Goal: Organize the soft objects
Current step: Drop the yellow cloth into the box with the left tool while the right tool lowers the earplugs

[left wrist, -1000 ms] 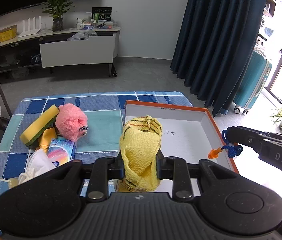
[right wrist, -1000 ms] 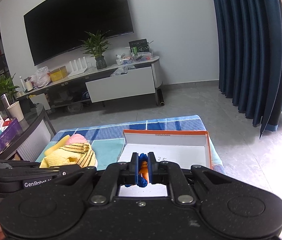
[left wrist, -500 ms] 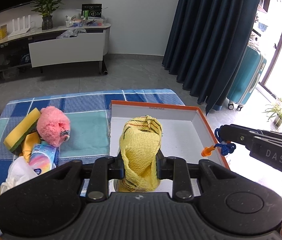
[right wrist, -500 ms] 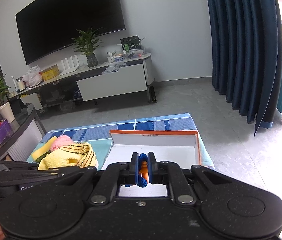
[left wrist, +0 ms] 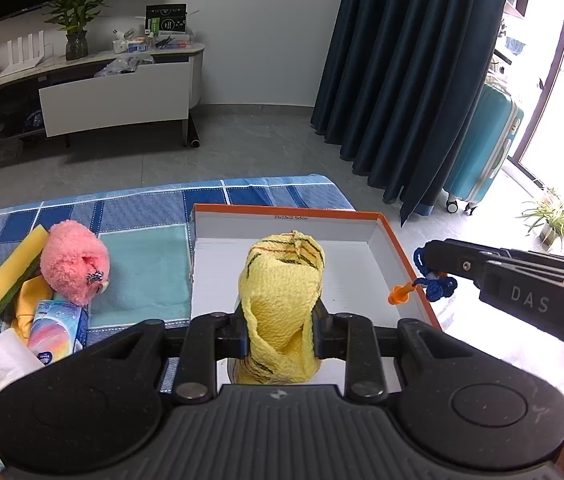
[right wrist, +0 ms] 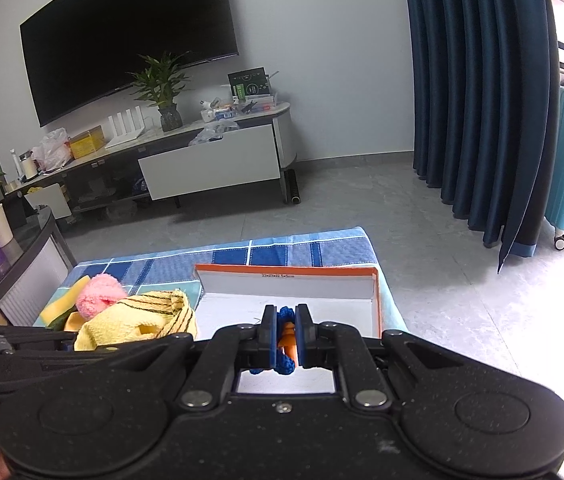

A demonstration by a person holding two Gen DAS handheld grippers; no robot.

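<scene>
My left gripper [left wrist: 280, 326] is shut on a yellow knitted cloth with dark stripes [left wrist: 282, 296] and holds it above the near part of the orange-rimmed white box [left wrist: 405, 256]. My right gripper [right wrist: 284, 338] is shut on orange earplugs with a blue cord [right wrist: 286, 340], held over the box [right wrist: 377, 300]. In the left wrist view the right gripper [left wrist: 427, 276] hangs at the box's right rim, earplugs [left wrist: 399, 294] dangling. The yellow cloth also shows in the right wrist view [right wrist: 134, 320].
On the blue checked tablecloth [left wrist: 142, 264], left of the box, lie a pink plush [left wrist: 72, 268], a yellow-green sponge [left wrist: 12, 276], a colourful packet [left wrist: 56, 330] and a white cloth [left wrist: 6, 364]. A teal suitcase [left wrist: 481, 148] and dark curtains stand to the right.
Both grippers have moved to the right, toward the box, with their loads still held. The box now lies more directly ahead of the left gripper.
</scene>
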